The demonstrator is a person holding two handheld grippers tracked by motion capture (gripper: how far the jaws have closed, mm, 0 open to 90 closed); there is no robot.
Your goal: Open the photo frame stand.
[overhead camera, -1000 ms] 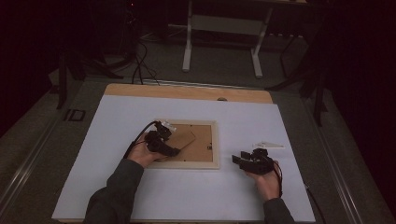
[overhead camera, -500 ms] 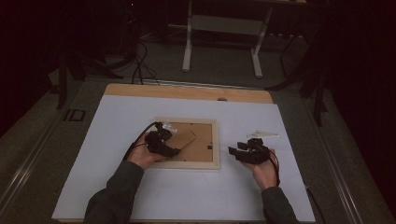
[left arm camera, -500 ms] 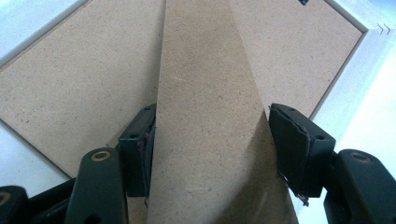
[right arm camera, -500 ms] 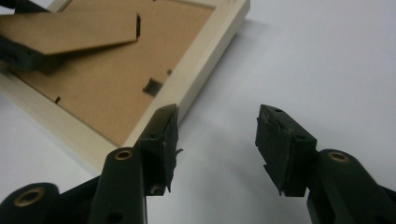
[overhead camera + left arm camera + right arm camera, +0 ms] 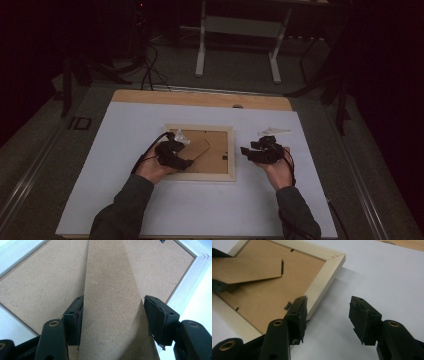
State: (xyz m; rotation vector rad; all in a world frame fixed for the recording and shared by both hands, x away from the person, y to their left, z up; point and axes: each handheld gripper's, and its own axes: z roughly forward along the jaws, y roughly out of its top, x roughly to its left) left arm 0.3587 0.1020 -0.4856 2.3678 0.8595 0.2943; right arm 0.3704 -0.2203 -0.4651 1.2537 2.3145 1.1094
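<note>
We are working at a picture frame (image 5: 202, 175) that is lying face down on the white table cover (image 5: 125, 200), its brown backing board (image 5: 220, 150) facing up inside the pale wooden border.

Our left gripper (image 5: 176, 156) is sitting over the frame's left half, and we are keeping its jaws spread wide around the fold-out stand (image 5: 110, 310), the tapered brown strip that is rising off the backing board. In the left gripper view the strip is running up between the two jaws: the left pad is lying right against the strip's edge, while the right pad is standing a little clear of the other edge. We are straddling the stand, then, not clamping it. Ahead of this gripper the backing board is spreading out to both sides, and the frame's pale border is crossing beyond the right jaw.

Our right gripper (image 5: 248, 151) is hanging just beside the frame's right edge, over the white cover, with its jaws wide apart and nothing between them. In the right gripper view its left jaw is sitting over the frame's wooden border (image 5: 324, 280), near a small dark turn clip (image 5: 287, 305), and its right jaw is standing over bare cover. Beyond this gripper, a small clear plastic piece (image 5: 275, 132) is lying on the cover.
</note>
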